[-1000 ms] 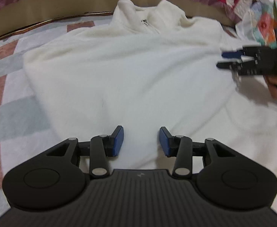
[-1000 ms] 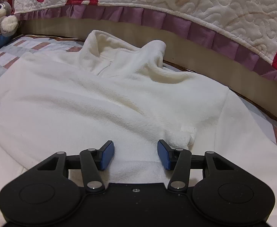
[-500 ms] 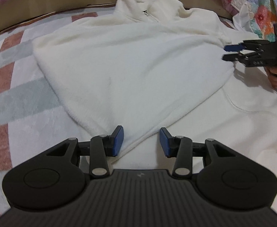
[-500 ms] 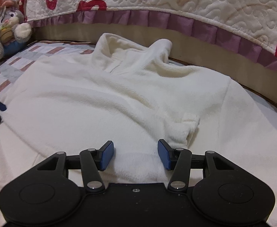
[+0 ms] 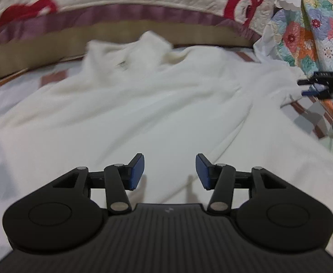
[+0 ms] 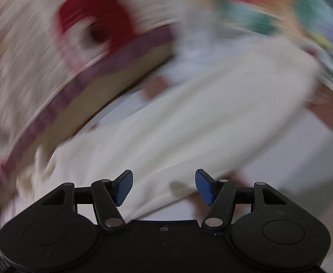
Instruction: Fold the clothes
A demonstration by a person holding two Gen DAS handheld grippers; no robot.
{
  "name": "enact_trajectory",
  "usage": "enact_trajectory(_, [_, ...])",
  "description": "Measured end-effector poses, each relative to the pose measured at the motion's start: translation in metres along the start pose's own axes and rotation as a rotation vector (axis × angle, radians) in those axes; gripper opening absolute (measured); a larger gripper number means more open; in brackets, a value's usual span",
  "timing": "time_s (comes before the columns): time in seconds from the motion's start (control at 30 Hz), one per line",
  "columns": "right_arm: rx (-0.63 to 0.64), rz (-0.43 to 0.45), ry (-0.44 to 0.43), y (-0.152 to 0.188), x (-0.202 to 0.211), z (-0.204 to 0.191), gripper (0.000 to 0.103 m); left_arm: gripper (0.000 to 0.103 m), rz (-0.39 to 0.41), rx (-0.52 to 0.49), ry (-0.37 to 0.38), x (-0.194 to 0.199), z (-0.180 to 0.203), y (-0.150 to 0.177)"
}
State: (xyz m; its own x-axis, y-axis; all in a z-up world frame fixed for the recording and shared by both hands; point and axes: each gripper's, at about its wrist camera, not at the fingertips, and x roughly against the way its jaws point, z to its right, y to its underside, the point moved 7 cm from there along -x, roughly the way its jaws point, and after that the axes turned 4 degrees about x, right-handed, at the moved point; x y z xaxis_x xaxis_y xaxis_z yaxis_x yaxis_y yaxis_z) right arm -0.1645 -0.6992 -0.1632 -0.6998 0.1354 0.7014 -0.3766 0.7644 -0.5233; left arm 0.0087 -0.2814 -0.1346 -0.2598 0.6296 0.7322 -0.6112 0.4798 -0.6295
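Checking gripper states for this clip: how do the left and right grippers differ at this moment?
The left gripper hangs over the middle of the white fleece top; the right gripper is at the top's edge by the floral quilt. The left wrist view is fairly sharp, the right wrist view smeared and tilted. Both have blue pads, jaws opening, nothing between them.

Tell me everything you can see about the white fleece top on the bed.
The white fleece top is cream, soft and fuzzy, with a stand-up collar and what looks like a short zip below it. It lies spread on the patchwork bedspread, collar toward the quilted headboard cover, one side folded over the body in a diagonal edge, lightly creased. Neither gripper holds it; the right wrist view is too blurred to add detail.
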Motion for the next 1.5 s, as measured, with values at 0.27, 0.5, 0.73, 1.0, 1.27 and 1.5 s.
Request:
enact_trajectory(0.27, [-0.095,0.067,0.16,-0.018,-0.001,0.073,0.067,0.049,0.008,0.076,0.053,-0.059,0.051,-0.026])
enact_trajectory(0.5, [-0.139,0.198,0.212,-0.046,-0.022,0.097,0.073,0.049,-0.007,0.103,-0.012,-0.062,0.038,-0.012])
enact_trajectory(0.73, [0.023,0.245,0.16,-0.058,-0.043,0.059,0.013,0.049,0.013,0.207,-0.079,-0.047,0.001,-0.007])
enact_trajectory(1.0, [0.253,0.232,-0.183,-0.036,-0.027,-0.091,0.013,0.049,0.057,0.253,-0.093,-0.036,-0.003,-0.002])
enact_trajectory(1.27, [0.495,0.116,-0.543,0.055,-0.007,-0.284,0.013,0.05,0.12,0.258,-0.122,-0.003,-0.028,0.009])
enact_trajectory(1.5, [0.83,-0.121,-0.612,0.176,-0.038,-0.361,0.013,0.052,0.166,0.464,-0.031,0.005,-0.064,0.024])
